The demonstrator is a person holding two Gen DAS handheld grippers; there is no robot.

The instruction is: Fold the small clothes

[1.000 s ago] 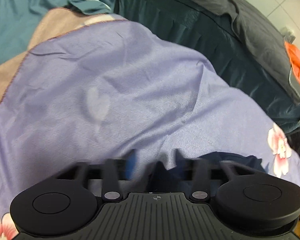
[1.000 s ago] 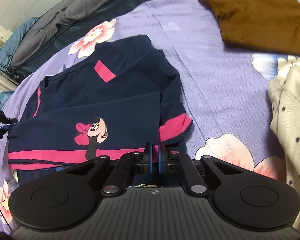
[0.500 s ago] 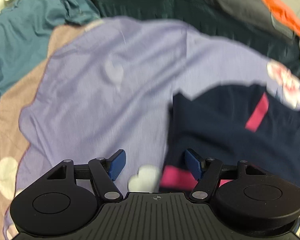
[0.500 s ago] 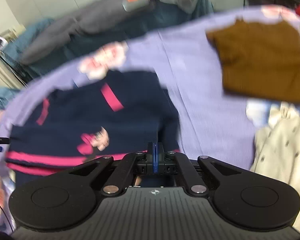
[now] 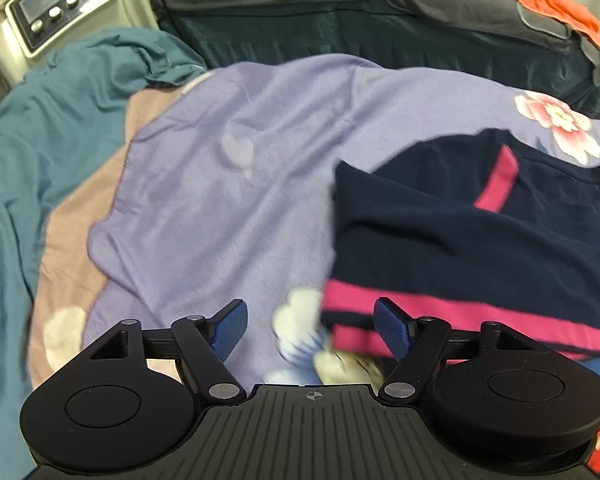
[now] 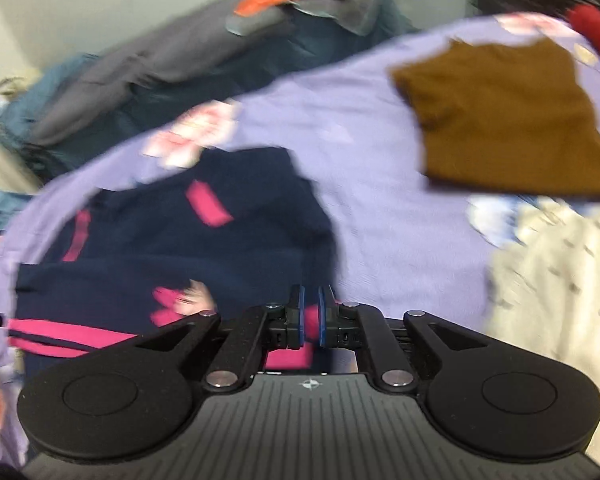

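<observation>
Navy shirt [image 5: 480,240], soft, light and floppy, lies part-folded on the near bed [image 5: 228,208], best pinched at its pink hem; left hand-held gripper [image 5: 308,326] gapes empty, right hand-held gripper [image 6: 309,316] has just been opening, barely parted.

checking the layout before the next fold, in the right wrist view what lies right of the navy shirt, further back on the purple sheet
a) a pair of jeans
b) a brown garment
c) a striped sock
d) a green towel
b: a folded brown garment lies on the purple sheet, up and to the right of the navy shirt.
</observation>
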